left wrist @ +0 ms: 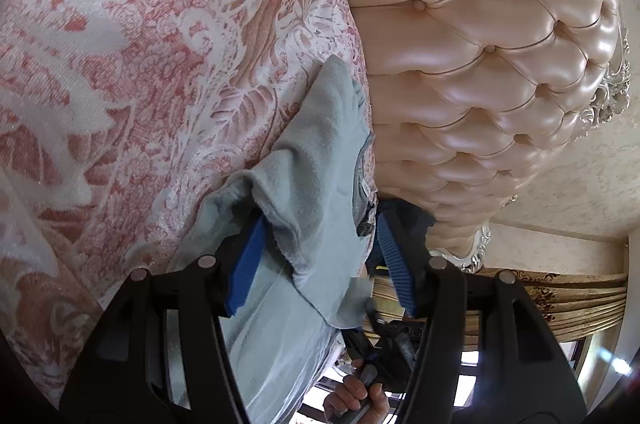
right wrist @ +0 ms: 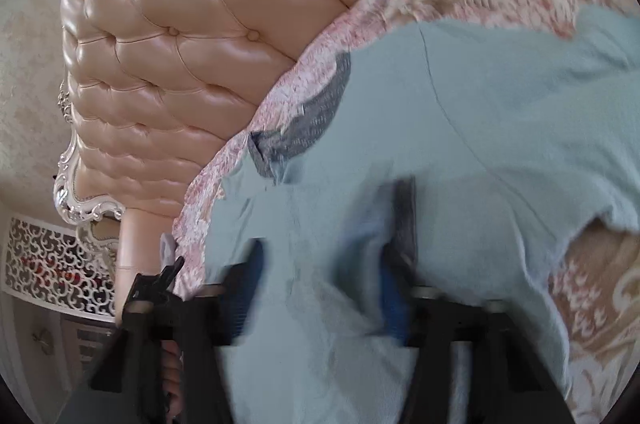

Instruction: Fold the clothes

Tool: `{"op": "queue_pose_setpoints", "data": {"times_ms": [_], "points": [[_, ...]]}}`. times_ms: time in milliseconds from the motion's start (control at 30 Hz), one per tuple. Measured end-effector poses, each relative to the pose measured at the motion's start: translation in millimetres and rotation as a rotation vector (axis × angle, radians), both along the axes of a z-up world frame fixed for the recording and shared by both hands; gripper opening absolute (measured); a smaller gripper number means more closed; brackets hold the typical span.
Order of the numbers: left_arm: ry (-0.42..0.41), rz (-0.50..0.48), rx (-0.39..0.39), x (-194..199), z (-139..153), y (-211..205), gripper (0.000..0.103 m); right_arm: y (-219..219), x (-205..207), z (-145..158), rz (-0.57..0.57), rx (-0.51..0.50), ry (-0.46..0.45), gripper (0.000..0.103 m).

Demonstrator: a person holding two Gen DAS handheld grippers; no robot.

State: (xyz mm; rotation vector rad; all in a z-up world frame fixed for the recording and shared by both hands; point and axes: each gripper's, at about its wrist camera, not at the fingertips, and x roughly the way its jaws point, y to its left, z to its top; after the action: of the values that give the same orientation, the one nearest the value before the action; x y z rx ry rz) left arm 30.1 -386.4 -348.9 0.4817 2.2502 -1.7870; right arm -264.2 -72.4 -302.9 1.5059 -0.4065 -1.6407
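A pale blue-grey garment (right wrist: 460, 127) of soft, matte knit lies spread on a bedspread (left wrist: 132, 71) woven in pink and white, with raised scrolls, leaves and flowers in a damask-like relief; the garment's neckline carries a darker grey ribbed band (right wrist: 320, 111) with a small label, and this end lies close to the bedspread's edge by the headboard (left wrist: 480, 43); the headboard is glossy peach leather, deeply tufted into diamonds with covered buttons, framed by a carved silver-white scrolled border; beyond it is a mottled cream wall.

In the left wrist view, the left gripper (left wrist: 320, 256) has black arms and blue ribbed pads; its jaws stand partly apart with a bunched, fuzzy fold of the garment, raw-edged along one hem, filling the gap between them; the cloth lies against the near pad, but whether both pads press on it I cannot tell; a hand (left wrist: 356, 400) shows below, gripping a handle.

In the right wrist view, blurred, the right gripper (right wrist: 324, 288) is set down into the garment near its neckline end; cloth is gathered between its blue pads and drapes over the fingers; the pads seem drawn in on the fabric, gripping it, though the blur keeps the contact soft; a lattice-fronted white cabinet (right wrist: 52, 264) stands beside the headboard.
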Motion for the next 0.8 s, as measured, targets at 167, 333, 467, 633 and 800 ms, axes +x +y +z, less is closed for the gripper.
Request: {"op": "queue_pose_setpoints", "data": {"times_ms": [167,333,467,633,800], "points": [[0.016,0.020,0.041,0.2,-3.4,1.5,0.060,-0.8,3.8,3.6,-0.004,0.015,0.049,0.005],[0.002,0.046,0.016,-2.8,-1.3,0.4,0.060,17.6,13.0,25.7,-0.121,0.097,0.182,0.004],[-0.012,0.049,-0.059,-4.4,6.8,-2.2,0.060,23.5,19.5,35.7,-0.174,0.159,0.250,0.004],[-0.045,0.068,-0.082,-3.6,4.0,-2.1,0.060,23.3,11.5,6.7,-0.182,0.235,0.193,0.004],[-0.089,0.049,-0.047,3.3,-3.9,-0.9,0.060,21.4,11.8,1.7,-0.175,0.257,0.195,0.004]]}}
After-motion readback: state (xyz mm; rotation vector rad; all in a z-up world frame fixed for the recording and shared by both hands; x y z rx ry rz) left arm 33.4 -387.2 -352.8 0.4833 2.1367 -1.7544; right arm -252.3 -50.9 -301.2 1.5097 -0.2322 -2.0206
